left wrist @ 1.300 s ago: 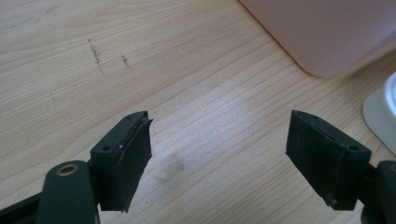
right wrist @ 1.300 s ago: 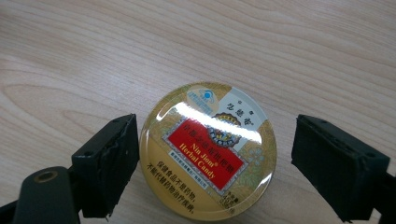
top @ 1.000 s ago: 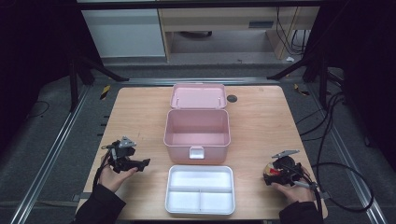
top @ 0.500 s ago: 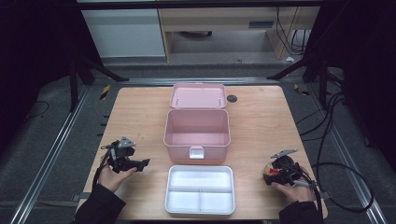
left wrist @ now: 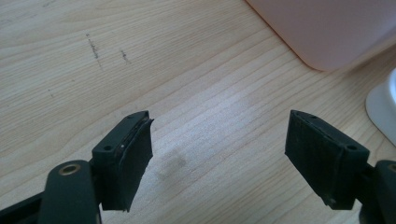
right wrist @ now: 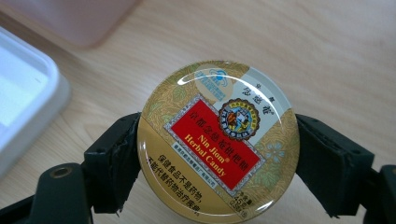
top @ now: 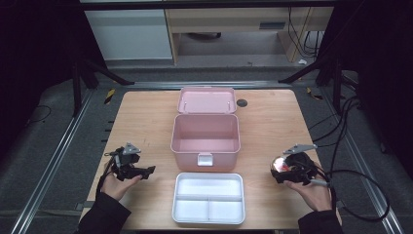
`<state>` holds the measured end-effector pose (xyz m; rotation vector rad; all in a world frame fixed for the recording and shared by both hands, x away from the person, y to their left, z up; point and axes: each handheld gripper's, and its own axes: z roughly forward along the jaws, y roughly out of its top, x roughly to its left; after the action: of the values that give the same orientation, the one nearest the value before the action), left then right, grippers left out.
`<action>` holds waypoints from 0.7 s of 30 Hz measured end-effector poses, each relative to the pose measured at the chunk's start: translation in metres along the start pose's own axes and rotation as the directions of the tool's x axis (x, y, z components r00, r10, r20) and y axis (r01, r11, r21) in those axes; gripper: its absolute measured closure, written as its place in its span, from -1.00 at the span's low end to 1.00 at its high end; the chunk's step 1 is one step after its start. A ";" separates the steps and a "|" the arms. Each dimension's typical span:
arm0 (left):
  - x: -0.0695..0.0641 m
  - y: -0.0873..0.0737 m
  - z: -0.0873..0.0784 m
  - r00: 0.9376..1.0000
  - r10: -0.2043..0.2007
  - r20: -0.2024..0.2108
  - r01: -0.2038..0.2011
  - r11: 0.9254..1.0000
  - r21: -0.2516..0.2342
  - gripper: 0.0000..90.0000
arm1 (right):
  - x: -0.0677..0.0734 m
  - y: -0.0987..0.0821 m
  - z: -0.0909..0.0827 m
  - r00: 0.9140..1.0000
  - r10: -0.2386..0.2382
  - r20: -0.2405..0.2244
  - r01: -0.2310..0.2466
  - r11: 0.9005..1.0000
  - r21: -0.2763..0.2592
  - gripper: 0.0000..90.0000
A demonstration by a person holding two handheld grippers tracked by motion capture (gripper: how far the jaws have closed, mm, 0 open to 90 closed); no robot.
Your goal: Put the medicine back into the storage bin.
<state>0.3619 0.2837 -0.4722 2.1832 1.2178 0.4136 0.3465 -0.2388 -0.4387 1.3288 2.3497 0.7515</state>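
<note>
Since the earlier frames the right tongs (top: 286, 171) have come up off the pale wooden worktop (top: 141, 122), carrying the round gold candy tin with a red label (right wrist: 218, 145); their jaws have just been closing slightly and now press on the tin's rim from both sides. In the high view the tin shows as a small reddish disc at the tongs' tip, above the worktop's near right part, to the right of the white three-compartment plastic tray (top: 208, 198). The left tongs (top: 144, 171) have stayed where they were, jaws wide apart with nothing between them, low over bare wood left of the tray. Both hands come in from the near edge, each tongs pointing inward toward the tray. The open pink plastic box (top: 205, 139) sits behind the tray, its lid (top: 206, 100) lying flat beyond it.
</note>
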 end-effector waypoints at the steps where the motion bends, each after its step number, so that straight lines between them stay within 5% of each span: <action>1: 0.000 0.000 0.000 1.000 0.000 0.000 0.000 1.000 0.000 -0.50 | 0.001 0.003 -0.001 1.000 -0.004 -0.009 0.004 1.000 -0.010 -0.54; 21: -0.003 0.000 0.003 1.000 0.016 0.004 -0.016 1.000 0.015 -0.50 | 0.010 0.080 -0.034 0.995 -0.095 -0.034 0.090 0.985 -0.146 -0.54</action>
<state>0.3618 0.2805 -0.4746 2.2067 1.2061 0.4075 0.3780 -0.2056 -0.3642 1.1467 2.3211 0.9086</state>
